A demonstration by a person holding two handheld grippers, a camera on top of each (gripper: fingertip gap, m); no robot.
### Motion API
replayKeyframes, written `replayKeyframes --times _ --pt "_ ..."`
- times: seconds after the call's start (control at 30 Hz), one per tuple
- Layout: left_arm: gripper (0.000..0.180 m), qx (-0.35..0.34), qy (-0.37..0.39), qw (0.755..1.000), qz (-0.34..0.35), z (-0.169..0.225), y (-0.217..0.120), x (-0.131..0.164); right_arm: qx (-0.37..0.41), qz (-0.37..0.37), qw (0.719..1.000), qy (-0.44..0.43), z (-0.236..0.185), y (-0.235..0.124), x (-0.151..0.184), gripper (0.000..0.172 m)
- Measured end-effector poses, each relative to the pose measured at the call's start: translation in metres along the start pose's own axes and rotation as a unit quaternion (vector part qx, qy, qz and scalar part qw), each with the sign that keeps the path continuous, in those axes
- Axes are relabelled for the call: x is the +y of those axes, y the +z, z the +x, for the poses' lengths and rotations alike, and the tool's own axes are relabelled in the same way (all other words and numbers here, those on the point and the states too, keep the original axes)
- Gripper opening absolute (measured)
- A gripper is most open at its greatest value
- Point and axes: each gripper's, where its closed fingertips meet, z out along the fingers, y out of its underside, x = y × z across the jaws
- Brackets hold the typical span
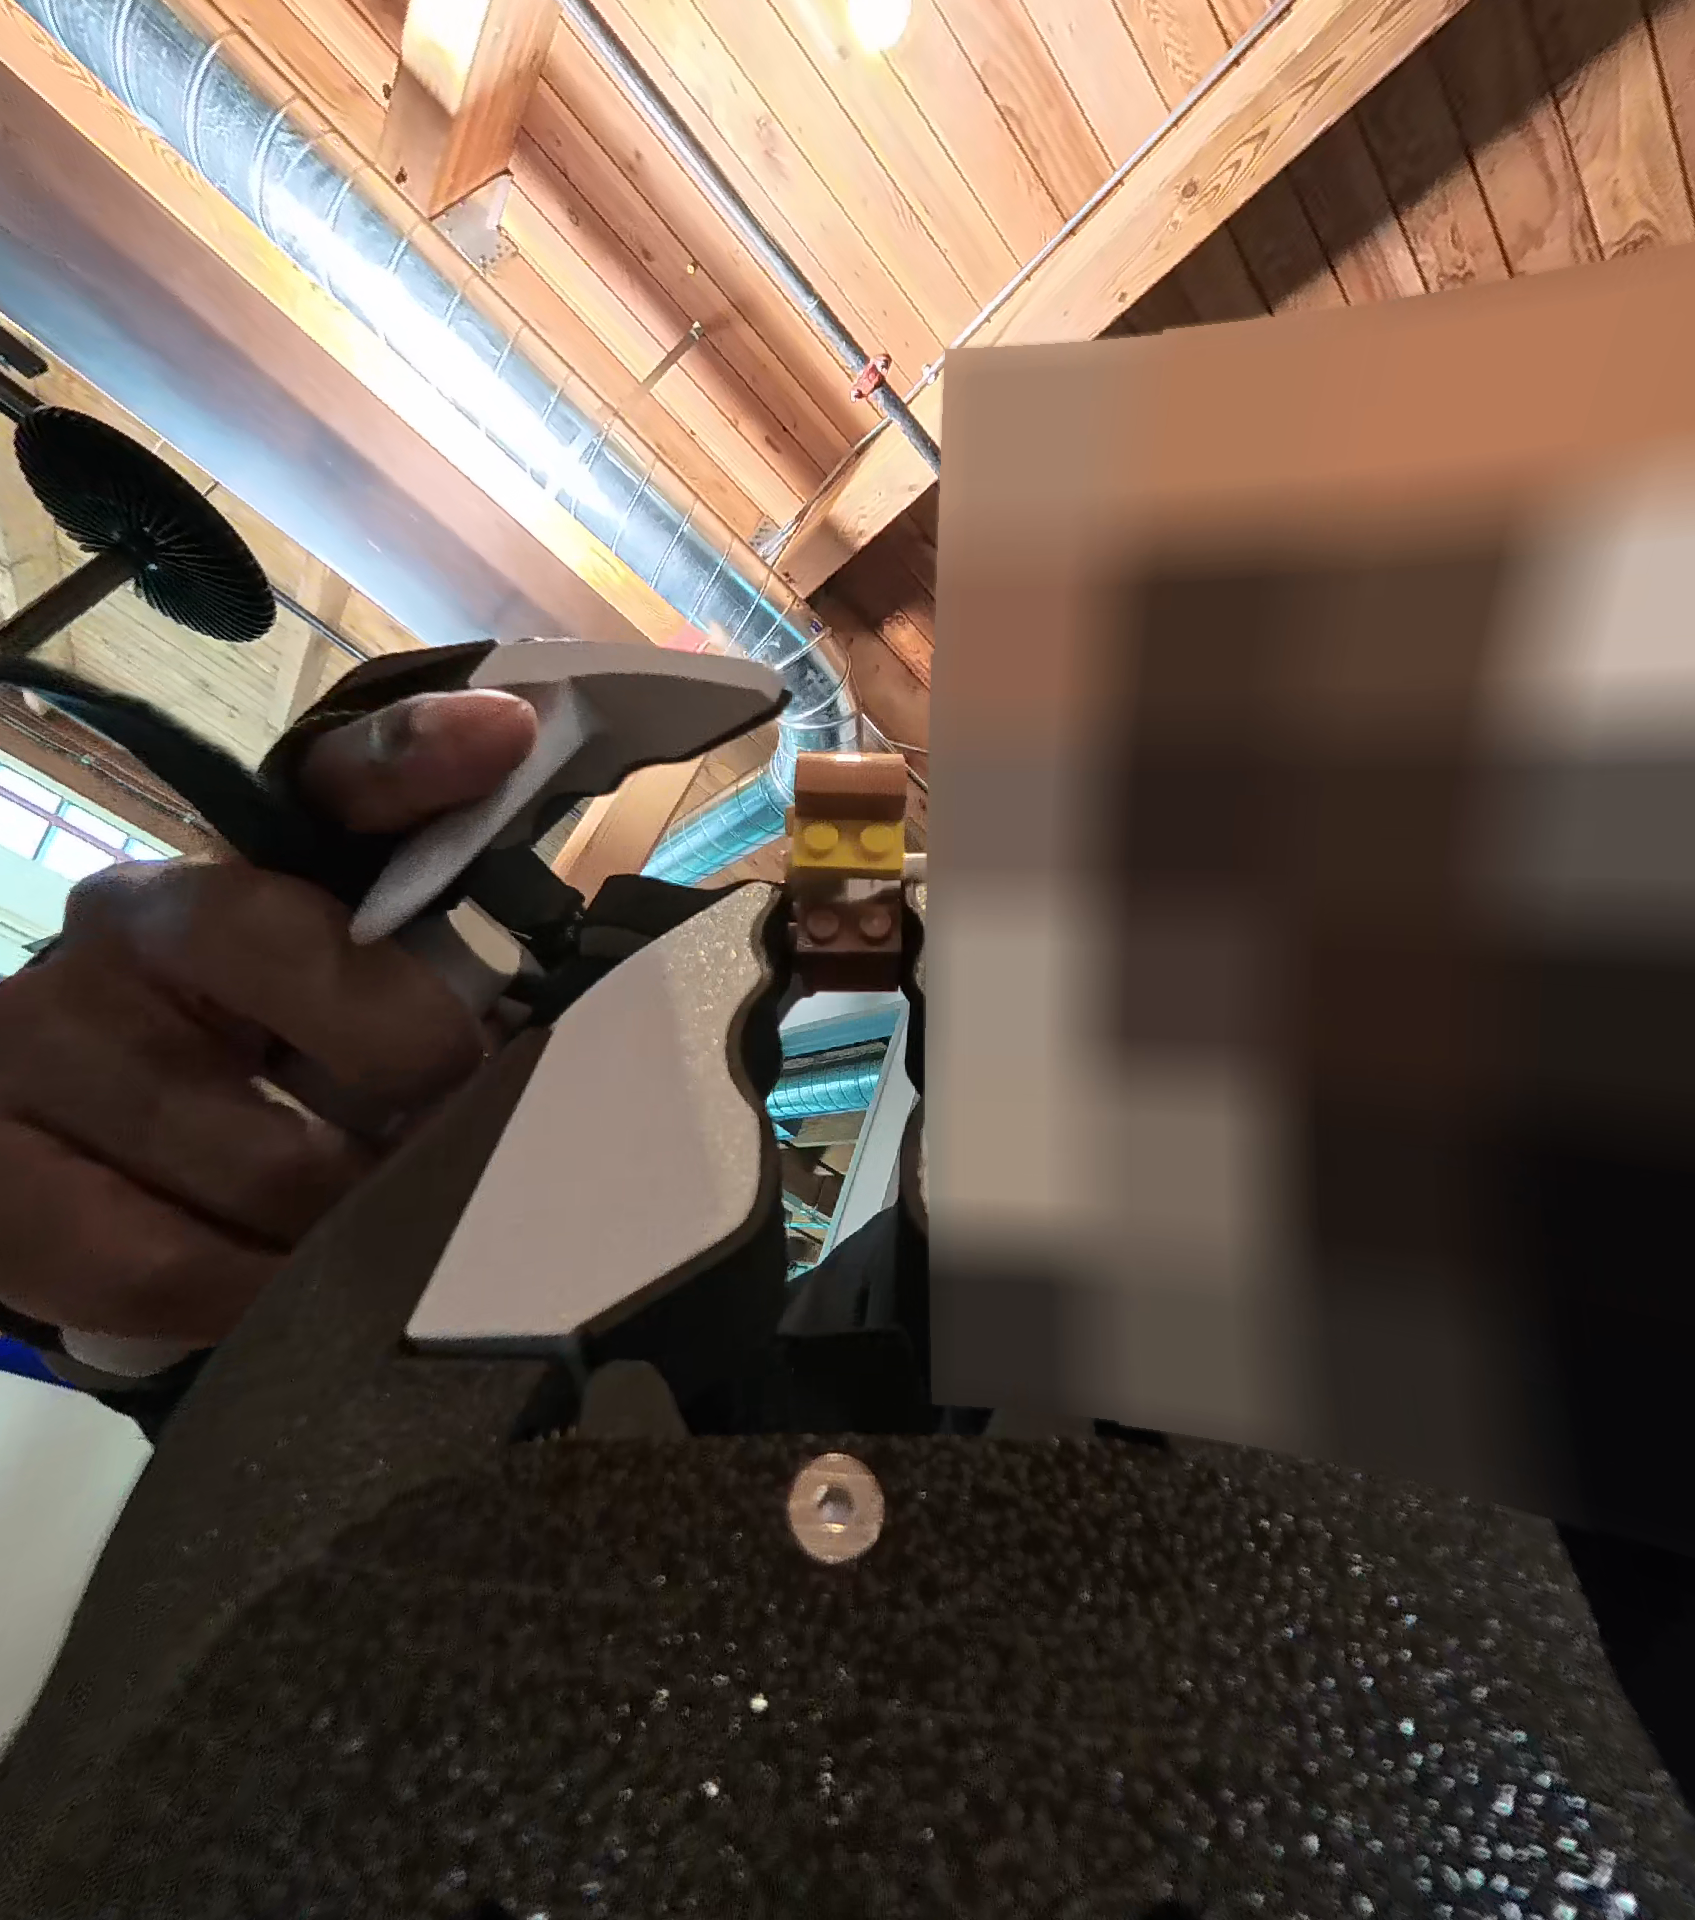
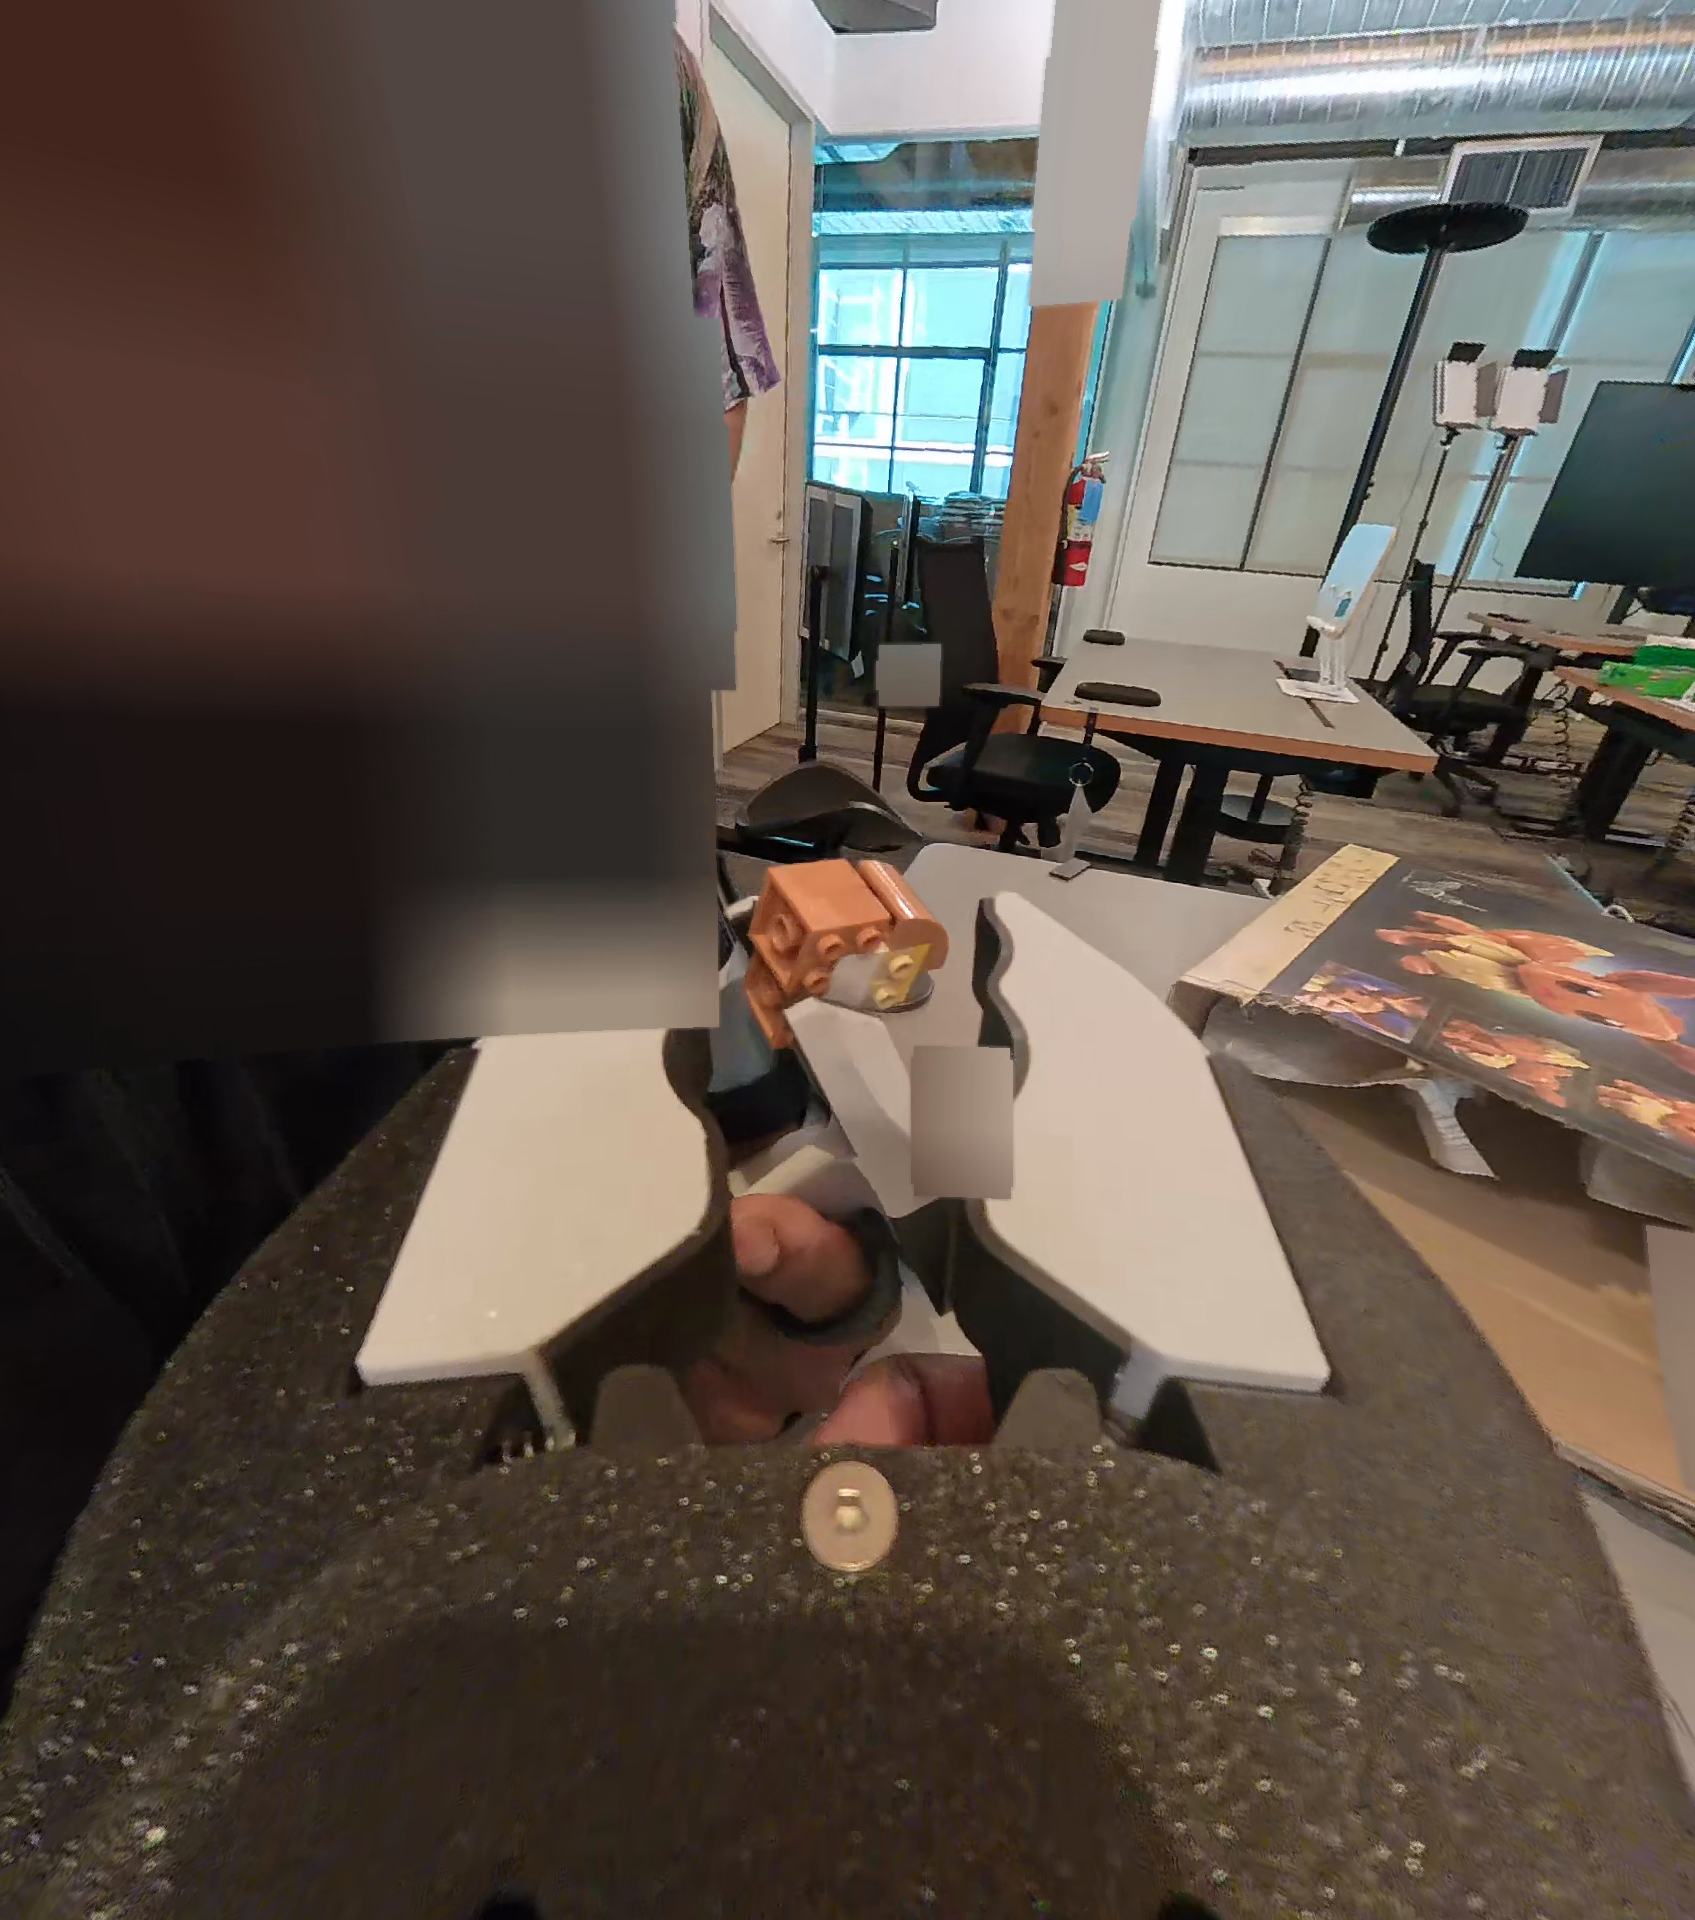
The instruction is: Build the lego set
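Left tool (image 1: 848,940) raised toward the ceiling, jaws narrow, clamped on a small toy-brick assembly (image 1: 848,868) (brown, yellow and tan pieces). Right tool (image 2: 848,997) stands wide open just beside it, gripping nothing. Printed box (image 2: 1508,1029) lies on the worktop (image 2: 1113,894).

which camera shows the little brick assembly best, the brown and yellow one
The left wrist view: the brick assembly sits centred, studs facing the camera, between the left gripper fingers. The right wrist view shows it angled, smaller, with its yellow part mostly hidden.
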Motion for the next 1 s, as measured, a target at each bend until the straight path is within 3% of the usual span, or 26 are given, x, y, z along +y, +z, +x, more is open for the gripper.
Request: replayKeyframes --times 0.4,0.7,1.0 --pt "0.018 -0.006 -0.008 0.999 -0.033 -0.002 0.002 0.011 -0.055 0.035 0.997 0.032 -0.011 -0.006 -0.004 0.046" --pt "0.018 -0.015 -0.019 0.999 -0.043 -0.007 0.002 0.015 -0.061 0.032 0.997 0.041 -0.009 -0.006 0.002 0.033" --pt "0.018 -0.026 -0.022 0.998 -0.051 -0.010 0.001 0.018 -0.071 0.030 0.995 0.056 -0.009 -0.009 0.005 0.032"
